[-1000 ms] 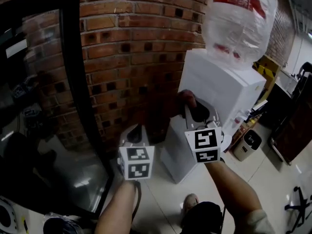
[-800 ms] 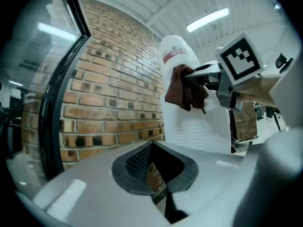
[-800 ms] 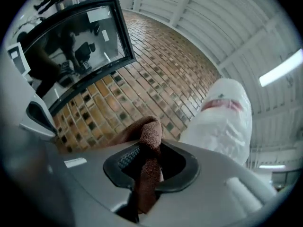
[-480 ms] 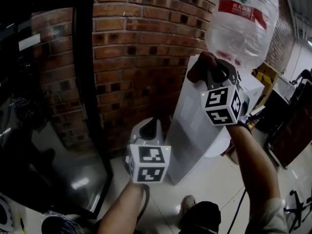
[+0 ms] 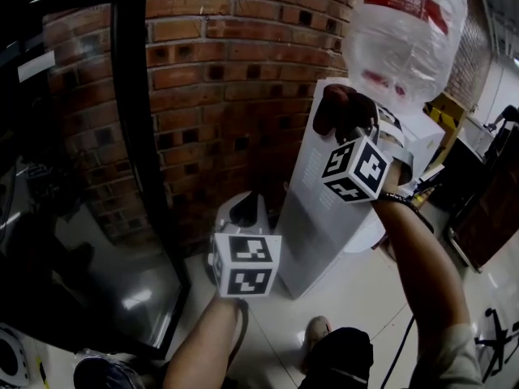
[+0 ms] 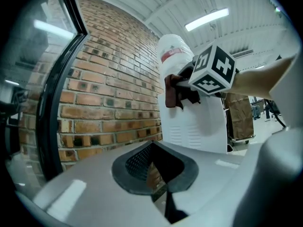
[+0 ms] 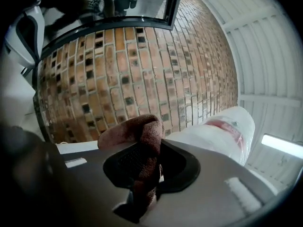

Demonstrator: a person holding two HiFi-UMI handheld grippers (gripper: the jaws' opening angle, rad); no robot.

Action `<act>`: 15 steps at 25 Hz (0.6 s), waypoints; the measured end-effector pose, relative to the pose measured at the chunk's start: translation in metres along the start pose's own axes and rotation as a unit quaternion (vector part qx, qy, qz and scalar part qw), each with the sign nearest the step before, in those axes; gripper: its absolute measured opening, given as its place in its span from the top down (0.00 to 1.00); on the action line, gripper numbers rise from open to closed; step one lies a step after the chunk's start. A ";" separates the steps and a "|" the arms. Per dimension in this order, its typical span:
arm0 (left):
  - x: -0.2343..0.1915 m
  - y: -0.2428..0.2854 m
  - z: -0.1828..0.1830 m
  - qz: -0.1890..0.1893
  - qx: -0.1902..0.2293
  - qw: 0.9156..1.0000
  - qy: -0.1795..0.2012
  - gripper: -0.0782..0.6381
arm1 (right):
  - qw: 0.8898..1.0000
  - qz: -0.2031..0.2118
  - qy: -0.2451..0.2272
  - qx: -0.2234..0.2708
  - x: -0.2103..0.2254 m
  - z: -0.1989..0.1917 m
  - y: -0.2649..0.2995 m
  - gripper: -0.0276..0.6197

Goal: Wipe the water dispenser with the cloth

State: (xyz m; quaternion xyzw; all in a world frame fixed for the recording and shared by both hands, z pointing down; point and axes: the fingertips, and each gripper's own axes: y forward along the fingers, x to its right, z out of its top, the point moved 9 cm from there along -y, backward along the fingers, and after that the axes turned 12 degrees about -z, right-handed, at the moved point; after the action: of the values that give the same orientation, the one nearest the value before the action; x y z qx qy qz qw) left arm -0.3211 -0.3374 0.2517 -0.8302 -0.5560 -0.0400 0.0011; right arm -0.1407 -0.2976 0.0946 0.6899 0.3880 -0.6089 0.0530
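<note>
The right gripper (image 5: 347,120), its fingers pinching a dark red cloth (image 7: 140,141), holds the bunched fabric at the top edge of the white water dispenser (image 5: 324,217), just below the upturned bottle (image 5: 405,31). It is placed, it seems, to begin a wipe down the panel, though contact is unclear. The left gripper (image 5: 246,209) hangs low before the brick wall (image 5: 235,71), out of the way, its fingers slightly parted and empty.
</note>
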 end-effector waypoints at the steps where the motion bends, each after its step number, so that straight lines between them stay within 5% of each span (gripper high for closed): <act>1: 0.001 0.000 -0.001 0.000 -0.002 1.000 0.000 0.89 | 1.000 0.004 -0.008 0.000 -0.005 -0.001 -0.001 0.83; 15: -0.020 0.000 -0.036 0.025 -0.038 0.999 -0.007 0.89 | 0.994 0.086 -0.053 -0.031 -0.094 -0.023 -0.030 0.83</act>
State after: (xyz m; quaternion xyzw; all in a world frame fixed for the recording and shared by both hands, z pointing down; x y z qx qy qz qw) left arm -0.3310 -0.3573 0.2862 -0.8434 -0.5334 -0.0549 -0.0331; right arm -0.1364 -0.3086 0.1955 0.6853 0.3424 -0.6258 0.1469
